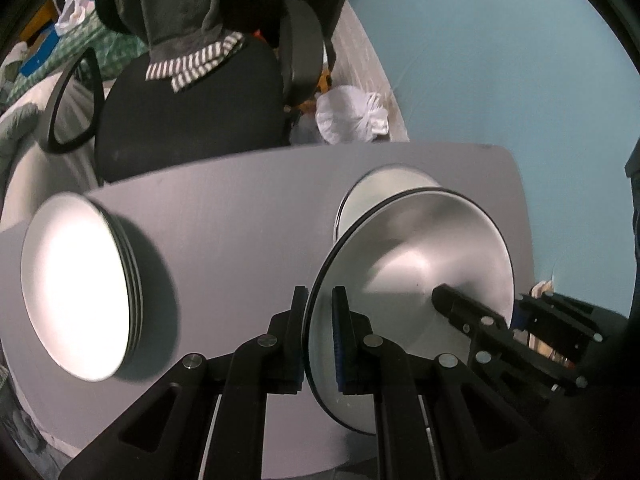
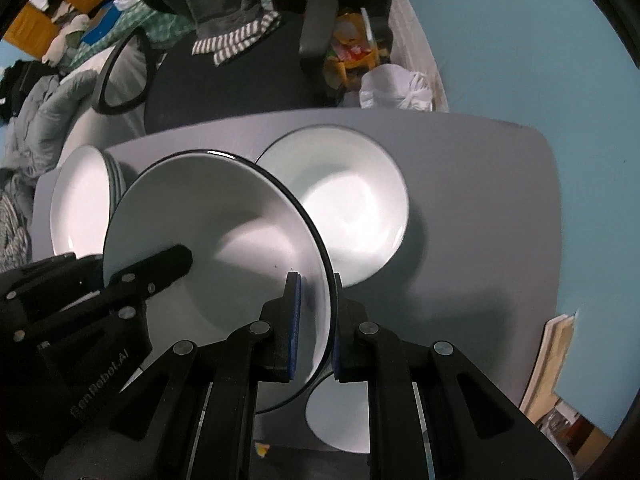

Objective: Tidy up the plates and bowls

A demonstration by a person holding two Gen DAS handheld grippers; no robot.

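Observation:
A white bowl with a dark rim (image 1: 420, 264) (image 2: 224, 232) hangs above the grey table (image 2: 480, 200), held from both sides. My left gripper (image 1: 320, 336) is shut on its left rim; my right gripper (image 2: 316, 316) is shut on the opposite rim. One finger (image 1: 452, 304) of the right gripper shows inside the bowl in the left wrist view, and one finger (image 2: 168, 264) of the left gripper shows in the right wrist view. Under and behind it a second white bowl (image 2: 352, 200) (image 1: 384, 188) rests on the table. A stack of white plates (image 1: 76, 284) (image 2: 80, 204) sits at the left.
Another white dish (image 2: 340, 416) lies at the table's near edge, partly hidden by my right gripper. A black office chair (image 1: 188, 112) with a striped cloth stands behind the table. A white plastic bag (image 1: 352, 116) lies beyond the far edge. Papers (image 2: 556, 364) lean at the right.

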